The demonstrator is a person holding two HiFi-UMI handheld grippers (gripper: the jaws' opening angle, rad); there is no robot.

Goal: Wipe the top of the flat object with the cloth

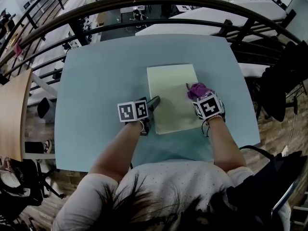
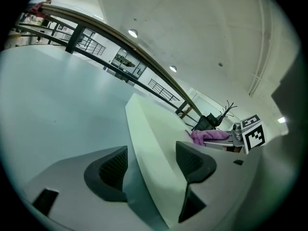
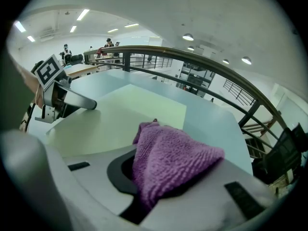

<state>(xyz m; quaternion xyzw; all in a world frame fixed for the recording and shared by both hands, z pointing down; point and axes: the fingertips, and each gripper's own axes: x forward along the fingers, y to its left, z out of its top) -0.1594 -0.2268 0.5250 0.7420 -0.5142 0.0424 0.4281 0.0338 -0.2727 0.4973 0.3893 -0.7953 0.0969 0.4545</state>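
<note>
Cloth [image 1: 198, 89] is sitting bunched and purple in my right gripper [image 3: 168, 179], whose jaws are closed on it, so a thick fold is sticking out past the tips. That fold is what I'm wanting on the surface, with soft towel meeting the board and not hard plastic. The board [image 1: 171, 93], pale green and flat, is lying square in the middle of the table [image 1: 96, 81], and I'm holding the cloth down at its right edge, a little nearer to me than halfway. My right gripper is tilting steeply downward there, which I'm reading as the way to put weight through the cloth. Over on the other side, my left gripper [image 2: 153, 160] is standing with its jaws wide apart, gripping nothing. It is straddling the board's left edge, one jaw over the bare table and the other over the green top. I'm judging that as a brace: a light board would be sliding about under a wipe, and a tool parked across its edge is stopping that without clamping. Whether the pads are actually touching the board, I can't say from here. Most of the green top is lying open between the two tools, so I'm guessing the wipe has plenty left to cover.
</note>
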